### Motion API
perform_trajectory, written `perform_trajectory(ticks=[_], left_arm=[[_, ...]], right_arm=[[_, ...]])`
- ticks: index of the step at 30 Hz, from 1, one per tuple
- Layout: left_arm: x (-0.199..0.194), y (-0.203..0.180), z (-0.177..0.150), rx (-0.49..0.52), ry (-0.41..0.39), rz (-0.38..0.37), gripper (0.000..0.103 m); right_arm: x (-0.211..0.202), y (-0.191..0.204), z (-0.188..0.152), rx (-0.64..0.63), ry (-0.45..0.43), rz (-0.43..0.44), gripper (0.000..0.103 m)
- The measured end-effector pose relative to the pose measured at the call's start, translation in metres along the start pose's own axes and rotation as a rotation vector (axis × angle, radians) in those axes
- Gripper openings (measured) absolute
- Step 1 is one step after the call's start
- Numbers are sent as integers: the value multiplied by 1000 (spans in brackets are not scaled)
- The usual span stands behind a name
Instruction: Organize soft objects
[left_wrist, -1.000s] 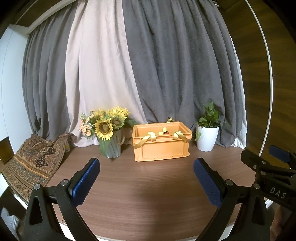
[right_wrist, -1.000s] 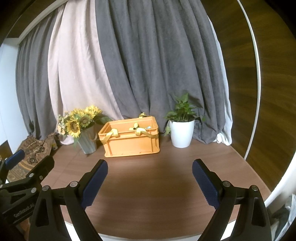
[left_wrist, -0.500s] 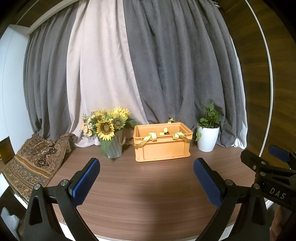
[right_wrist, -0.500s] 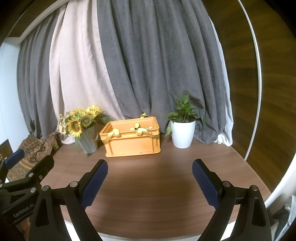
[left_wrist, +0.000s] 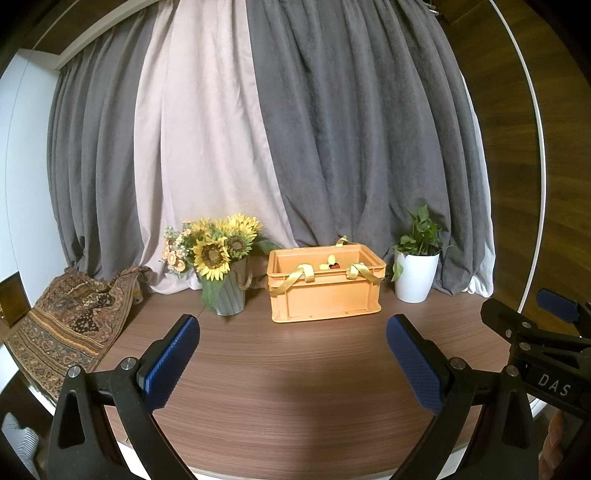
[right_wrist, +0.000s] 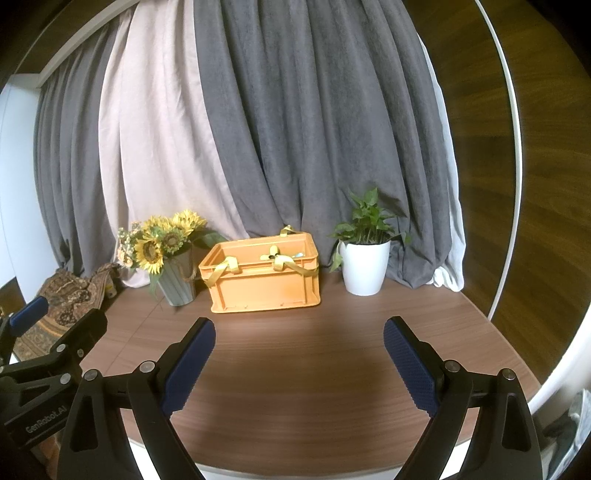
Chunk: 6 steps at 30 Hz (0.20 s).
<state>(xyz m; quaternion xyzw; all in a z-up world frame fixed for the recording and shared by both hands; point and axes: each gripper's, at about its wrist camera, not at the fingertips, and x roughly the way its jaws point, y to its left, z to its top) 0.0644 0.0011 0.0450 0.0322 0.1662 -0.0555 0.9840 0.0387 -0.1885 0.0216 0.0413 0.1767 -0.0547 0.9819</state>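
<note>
Tabletop (left_wrist: 295, 387): round, dark wood grain, with a pale edge; it carried everything listed below.
Orange crate (left_wrist: 325, 295): stood toward the back of the tabletop, in front of the curtains, between the vase and the pot.
Soft objects (left_wrist: 330, 265): small yellow pieces with a dark red spot lay inside the orange crate; too small to identify further.
Yellow straps (left_wrist: 295, 278): draped over the front rim of the crate, another loop at its back rim.
Sunflower vase (left_wrist: 225, 299): grey ribbed vase holding sunflowers and small peach blooms, just left of the crate.
Potted plant (left_wrist: 415, 275): green leaves in a white pot, right of the crate.
Patterned cloth (left_wrist: 70, 325): brown paisley fabric, draped over the left edge of the tabletop.
Curtains (left_wrist: 332, 129): grey and pale pink panels, hung behind the whole arrangement.
Left gripper (left_wrist: 293, 363): jaws spread wide above bare tabletop, nothing between the blue pads.
Right gripper (right_wrist: 299, 363): jaws likewise wide apart and empty, well short of the crate.
</note>
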Motion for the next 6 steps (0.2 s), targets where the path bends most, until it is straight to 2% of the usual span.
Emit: perform_trajectory(ticks=[6], left_arm=[[1, 0, 2, -1, 3, 7, 103]], right_arm=[[-1, 0, 0, 1, 1, -1, 94]])
